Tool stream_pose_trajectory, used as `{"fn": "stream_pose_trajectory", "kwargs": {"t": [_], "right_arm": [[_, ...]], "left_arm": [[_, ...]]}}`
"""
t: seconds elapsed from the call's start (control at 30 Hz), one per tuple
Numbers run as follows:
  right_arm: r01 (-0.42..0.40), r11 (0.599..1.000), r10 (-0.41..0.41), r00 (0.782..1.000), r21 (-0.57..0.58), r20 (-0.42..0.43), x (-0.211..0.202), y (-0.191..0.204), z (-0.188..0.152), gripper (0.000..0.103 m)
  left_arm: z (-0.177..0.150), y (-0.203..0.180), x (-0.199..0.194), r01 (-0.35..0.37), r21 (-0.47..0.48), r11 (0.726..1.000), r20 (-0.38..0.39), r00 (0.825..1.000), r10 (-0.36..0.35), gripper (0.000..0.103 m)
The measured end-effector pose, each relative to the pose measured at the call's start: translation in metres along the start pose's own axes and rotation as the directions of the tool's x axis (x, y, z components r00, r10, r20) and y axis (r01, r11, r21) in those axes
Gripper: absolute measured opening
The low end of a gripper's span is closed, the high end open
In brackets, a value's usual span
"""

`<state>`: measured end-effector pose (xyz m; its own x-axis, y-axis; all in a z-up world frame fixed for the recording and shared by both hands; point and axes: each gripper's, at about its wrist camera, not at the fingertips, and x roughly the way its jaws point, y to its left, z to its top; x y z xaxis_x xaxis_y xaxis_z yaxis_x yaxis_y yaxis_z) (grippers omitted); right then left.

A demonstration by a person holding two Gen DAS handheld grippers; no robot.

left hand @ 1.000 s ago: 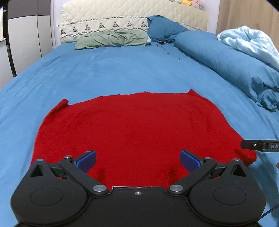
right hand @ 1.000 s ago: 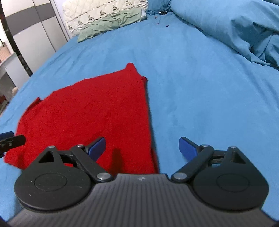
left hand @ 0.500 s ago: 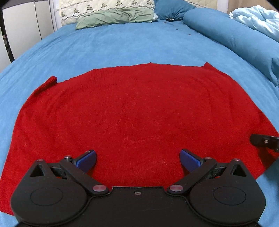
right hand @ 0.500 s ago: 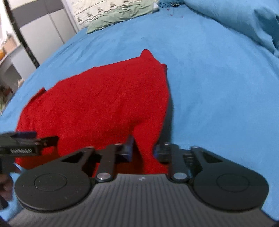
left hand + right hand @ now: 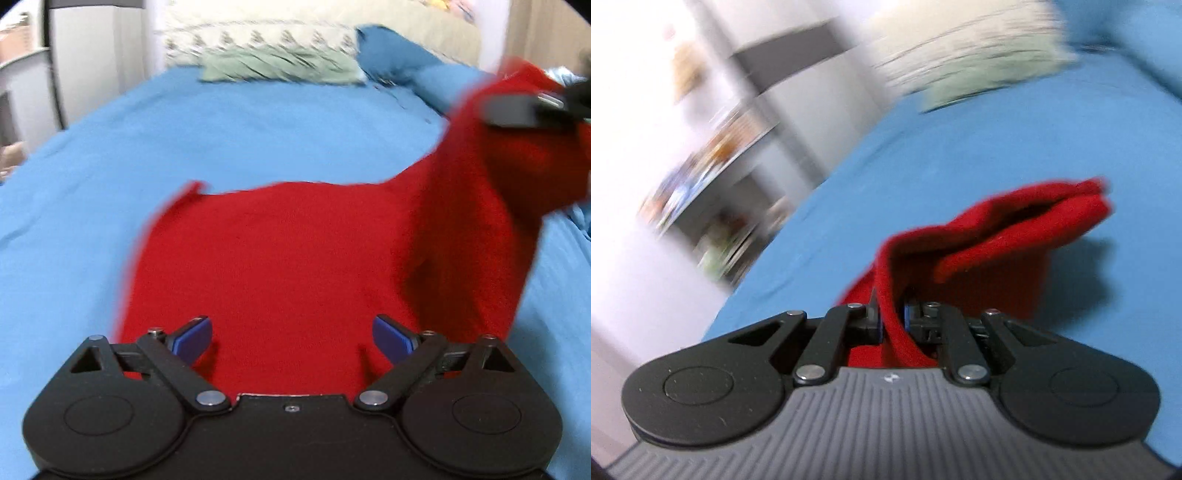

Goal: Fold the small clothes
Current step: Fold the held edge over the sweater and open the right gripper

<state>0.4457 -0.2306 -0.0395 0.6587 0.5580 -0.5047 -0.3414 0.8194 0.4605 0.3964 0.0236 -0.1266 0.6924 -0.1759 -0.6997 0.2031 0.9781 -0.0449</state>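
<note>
A red knit garment (image 5: 295, 258) lies on the blue bed sheet (image 5: 92, 203). My left gripper (image 5: 291, 338) is open and empty, low over the garment's near edge. My right gripper (image 5: 891, 321) is shut on the garment's right edge (image 5: 997, 236) and holds it lifted off the bed. In the left wrist view the right gripper (image 5: 517, 109) shows at the upper right with the red cloth hanging from it. Both views are blurred by motion.
A green pillow (image 5: 280, 66) and a blue pillow (image 5: 391, 51) lie at the head of the bed. A rolled blue duvet (image 5: 454, 86) runs along the right side. A wardrobe (image 5: 85, 62) and a cluttered shelf (image 5: 713, 158) stand to the left.
My right gripper closed on the garment's right edge and lifted it up and over toward the left. The left gripper stayed open and shifted a little over the near edge.
</note>
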Motion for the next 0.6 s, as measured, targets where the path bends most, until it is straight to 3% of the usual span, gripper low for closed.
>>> {"fn": "stream_pose_trajectory", "kwargs": {"t": [0.07,0.13,0.23,0.3,0.37,0.4,0.47,0.53,0.6], "right_arm": [[-0.050,0.989,0.037,0.995,-0.142,-0.089,0.048,0.046,-0.006,0.024],[-0.081,0.975,0.040,0.980,-0.209,-0.196,0.099,0.077,-0.023,0.024],[-0.055,0.965,-0.028,0.951,-0.258,-0.309,0.166,0.099,-0.059,0.024],[-0.045,0.964,-0.044,0.945,-0.263,-0.323,0.184,0.102,-0.075,0.026],[-0.044,0.966,-0.037,0.951,-0.255,-0.305,0.182,0.100,-0.077,0.039],[-0.056,0.968,-0.022,0.953,-0.244,-0.303,0.178,0.101,-0.074,0.062],[-0.070,0.968,-0.001,0.959,-0.241,-0.283,0.160,0.098,-0.066,0.080],[-0.081,0.963,0.025,0.977,-0.255,-0.214,0.129,0.099,-0.050,0.080],[-0.047,0.971,0.020,0.993,-0.235,-0.112,0.091,0.092,-0.036,0.089]], "left_arm": [[-0.017,0.028,-0.015,-0.046,-0.015,0.999,0.014,0.999,0.047,0.097],[-0.037,0.048,-0.023,-0.068,-0.028,0.997,0.018,0.997,0.069,0.097],[-0.065,0.065,-0.026,-0.075,-0.065,0.995,0.022,0.997,0.077,0.097],[-0.067,0.067,-0.020,-0.048,-0.079,0.996,-0.016,0.999,0.047,0.097],[-0.064,0.067,-0.021,-0.029,-0.088,0.996,-0.002,1.000,0.029,0.097],[-0.062,0.067,-0.024,-0.020,-0.088,0.996,0.008,1.000,0.021,0.097],[-0.061,0.065,-0.028,-0.003,-0.096,0.995,0.024,1.000,0.005,0.097],[-0.061,0.064,-0.032,0.023,-0.106,0.994,0.038,0.999,-0.019,0.097],[-0.062,0.068,-0.038,0.026,-0.119,0.993,0.052,0.998,-0.020,0.097]]}}
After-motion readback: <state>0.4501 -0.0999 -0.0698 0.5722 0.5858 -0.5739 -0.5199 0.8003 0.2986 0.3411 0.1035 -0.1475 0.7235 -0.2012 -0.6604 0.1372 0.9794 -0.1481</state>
